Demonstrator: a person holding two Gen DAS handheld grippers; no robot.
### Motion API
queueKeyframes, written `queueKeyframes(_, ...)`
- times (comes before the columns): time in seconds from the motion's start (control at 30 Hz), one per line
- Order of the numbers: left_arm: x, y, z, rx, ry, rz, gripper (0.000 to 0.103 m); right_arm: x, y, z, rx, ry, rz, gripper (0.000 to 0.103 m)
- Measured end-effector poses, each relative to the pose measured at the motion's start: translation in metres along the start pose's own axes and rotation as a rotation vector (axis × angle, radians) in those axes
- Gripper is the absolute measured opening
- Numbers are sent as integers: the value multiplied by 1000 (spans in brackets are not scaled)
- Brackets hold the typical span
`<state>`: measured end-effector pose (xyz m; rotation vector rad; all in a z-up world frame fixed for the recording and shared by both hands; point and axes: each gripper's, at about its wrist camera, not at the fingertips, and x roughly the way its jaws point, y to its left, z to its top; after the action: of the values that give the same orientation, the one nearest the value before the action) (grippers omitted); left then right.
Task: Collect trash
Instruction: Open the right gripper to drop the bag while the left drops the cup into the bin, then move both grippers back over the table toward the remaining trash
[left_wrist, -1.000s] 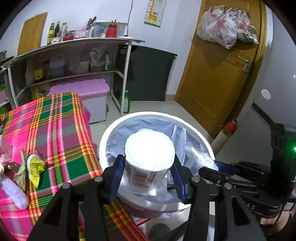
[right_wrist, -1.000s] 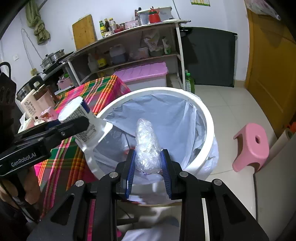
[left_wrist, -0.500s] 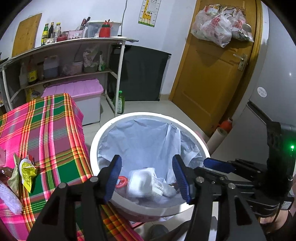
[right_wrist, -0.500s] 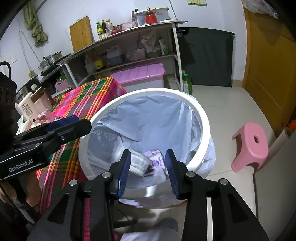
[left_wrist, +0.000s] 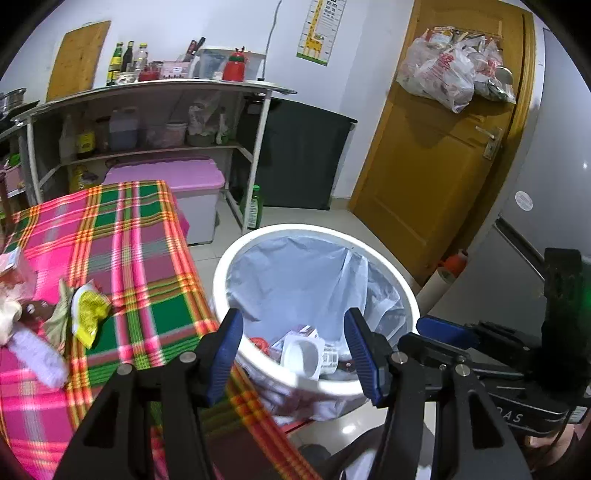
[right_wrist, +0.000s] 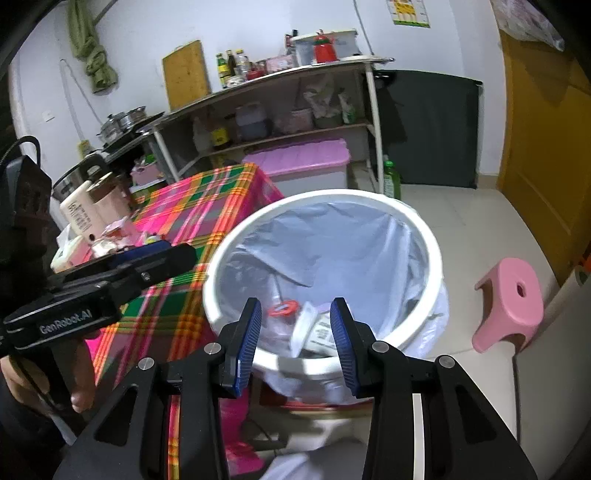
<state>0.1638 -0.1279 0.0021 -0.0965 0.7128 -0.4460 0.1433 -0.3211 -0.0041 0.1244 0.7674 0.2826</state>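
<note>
A white trash bin (left_wrist: 258, 236) lined with a pale plastic bag stands on the floor beside the table; it also shows in the right wrist view (right_wrist: 436, 254). Inside lie a white cup (left_wrist: 301, 356), seen too in the right wrist view (right_wrist: 314, 328), and a red-capped item (right_wrist: 283, 308). My left gripper (left_wrist: 293, 352) is open and empty over the bin's near rim. My right gripper (right_wrist: 295, 332) is open and empty over the bin. More trash lies on the plaid tablecloth (left_wrist: 110, 236): a yellow wrapper (left_wrist: 88, 308) and a white crumpled piece (left_wrist: 35, 350).
A pink stool (right_wrist: 511, 295) stands on the floor right of the bin. A shelf rack (left_wrist: 147, 110) with bottles and a pink-lidded box (left_wrist: 173, 184) stand behind. A brown door (left_wrist: 436, 166) is at the right. Bottles and cartons (right_wrist: 85, 210) stand on the table's far end.
Both grippers opened and dropped their loads into the bin: the white cup from the left, the clear plastic wrap from the right. Both then pulled back slightly.
</note>
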Motion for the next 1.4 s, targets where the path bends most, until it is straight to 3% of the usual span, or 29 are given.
queueKeyframes(0.5, -48, 34, -33, -61, -47, 117, 59, -5, 56, -17, -100, -7, 97, 40)
queueKeyframes(0.87, -72, 63, -57, -109, -61, 237, 59, 8, 82, -24, -125, 51, 161, 40)
queueKeyframes(1.4, -91, 95, -79, -170, -50, 310, 59, 25, 106, -25, -165, 117, 196, 40)
